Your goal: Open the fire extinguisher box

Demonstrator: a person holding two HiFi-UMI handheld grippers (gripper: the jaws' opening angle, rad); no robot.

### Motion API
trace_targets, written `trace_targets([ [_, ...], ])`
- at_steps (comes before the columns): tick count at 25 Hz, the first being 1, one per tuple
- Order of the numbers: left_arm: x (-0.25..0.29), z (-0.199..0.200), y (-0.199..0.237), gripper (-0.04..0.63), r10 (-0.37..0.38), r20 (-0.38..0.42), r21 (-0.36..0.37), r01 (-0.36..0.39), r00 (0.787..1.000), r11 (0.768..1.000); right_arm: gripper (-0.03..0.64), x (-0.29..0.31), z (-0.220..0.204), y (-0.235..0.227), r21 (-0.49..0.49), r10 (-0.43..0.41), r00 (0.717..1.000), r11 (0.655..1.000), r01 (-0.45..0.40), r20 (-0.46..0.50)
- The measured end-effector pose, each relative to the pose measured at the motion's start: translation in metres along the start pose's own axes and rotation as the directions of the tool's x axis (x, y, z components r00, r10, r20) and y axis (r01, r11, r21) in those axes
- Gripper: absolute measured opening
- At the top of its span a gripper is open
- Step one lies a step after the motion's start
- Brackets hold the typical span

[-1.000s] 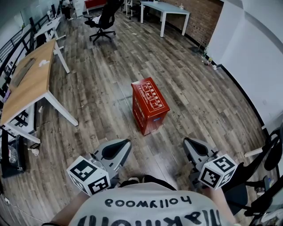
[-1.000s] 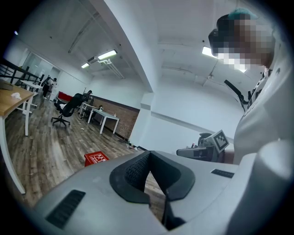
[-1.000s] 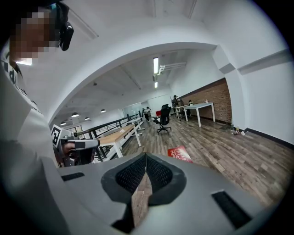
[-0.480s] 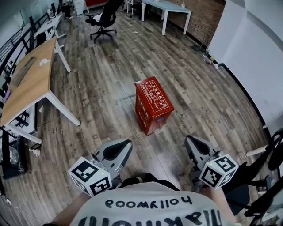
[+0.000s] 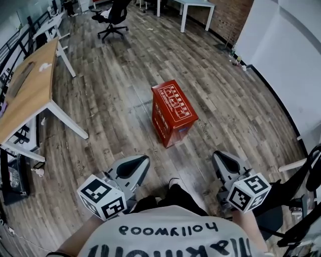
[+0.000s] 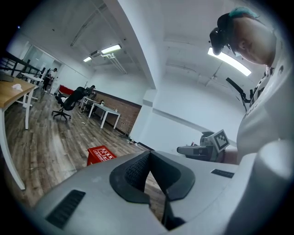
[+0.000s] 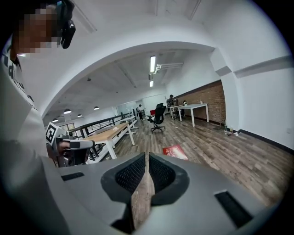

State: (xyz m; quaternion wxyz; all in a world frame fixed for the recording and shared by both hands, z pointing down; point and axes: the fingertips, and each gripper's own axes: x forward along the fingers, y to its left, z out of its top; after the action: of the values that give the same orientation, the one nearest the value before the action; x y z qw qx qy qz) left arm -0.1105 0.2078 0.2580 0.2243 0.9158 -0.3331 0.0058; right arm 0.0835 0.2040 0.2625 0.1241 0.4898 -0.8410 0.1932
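Observation:
The red fire extinguisher box [image 5: 173,113] stands closed on the wood floor, with white print on its top. Both grippers hang well short of it, near the person's body. My left gripper [image 5: 144,160] points toward the box from the lower left, and its pads meet at the tips with nothing between them [image 6: 148,153]. My right gripper [image 5: 216,156] points in from the lower right, also shut and empty [image 7: 146,156]. The box shows small and far off beyond the jaws in the left gripper view [image 6: 102,154] and in the right gripper view [image 7: 175,151].
A long wooden desk [image 5: 27,95] on white legs runs along the left. A black office chair [image 5: 113,17] and a white table [image 5: 193,5] stand at the far end. A white wall [image 5: 286,60] lies to the right, with a dark chair [image 5: 301,196] at the lower right.
The box looks slightly nearer and the room has shifted in view, as the person moved a little toward it. Both grippers stay shut and low in the picture.

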Motion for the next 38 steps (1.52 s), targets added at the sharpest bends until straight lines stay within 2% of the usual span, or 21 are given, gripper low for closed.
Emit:
trace_targets([
  [7, 0.021, 0.002, 0.003, 0.003, 0.007, -0.013, -0.017, -0.008, 1.0, 1.0, 0.011, 0.02, 0.009, -0.005, -0.114, 0.023, 0.999, 0.993, -0.027, -0.035],
  [13, 0.048, 0.003, 0.003, 0.003, 0.012, -0.029, -0.026, -0.012, 1.0, 1.0, 0.011, 0.022, 0.008, -0.036, -0.043, 0.025, 0.999, 0.999, -0.027, -0.043],
  [16, 0.065, 0.003, 0.001, 0.003, 0.001, -0.034, -0.076, -0.004, 0.999, 0.997, 0.011, 0.026, 0.009, -0.046, -0.013, 0.068, 0.997, 0.998, -0.068, -0.042],
  [18, 0.08, 0.003, -0.003, 0.003, -0.014, -0.036, -0.106, 0.011, 0.999, 0.994, 0.011, 0.029, 0.008, -0.055, -0.031, 0.073, 0.995, 0.997, -0.075, -0.062],
  [22, 0.108, 0.001, -0.006, 0.003, -0.018, -0.051, -0.109, 0.012, 0.999, 0.994, 0.011, 0.038, 0.007, -0.08, -0.067, 0.061, 0.993, 0.995, -0.068, -0.101],
  [27, 0.132, -0.004, -0.001, 0.003, -0.008, -0.076, -0.198, -0.007, 0.997, 0.98, 0.011, 0.051, 0.007, -0.106, -0.031, 0.084, 0.992, 0.996, -0.087, -0.099],
  [30, 0.143, -0.003, 0.006, 0.003, 0.016, -0.083, -0.217, -0.033, 0.996, 0.976, 0.011, 0.062, 0.006, -0.117, -0.013, 0.112, 0.988, 0.993, -0.114, -0.11],
  [33, 0.154, 0.001, 0.013, 0.003, 0.052, -0.075, -0.238, -0.069, 0.996, 0.969, 0.011, 0.072, 0.005, -0.124, -0.038, 0.149, 0.978, 0.987, -0.156, -0.146],
  [38, 0.182, 0.0, 0.012, 0.003, 0.041, -0.073, -0.243, -0.058, 0.996, 0.968, 0.011, 0.087, 0.009, -0.144, -0.073, 0.164, 0.971, 0.981, -0.179, -0.177],
])
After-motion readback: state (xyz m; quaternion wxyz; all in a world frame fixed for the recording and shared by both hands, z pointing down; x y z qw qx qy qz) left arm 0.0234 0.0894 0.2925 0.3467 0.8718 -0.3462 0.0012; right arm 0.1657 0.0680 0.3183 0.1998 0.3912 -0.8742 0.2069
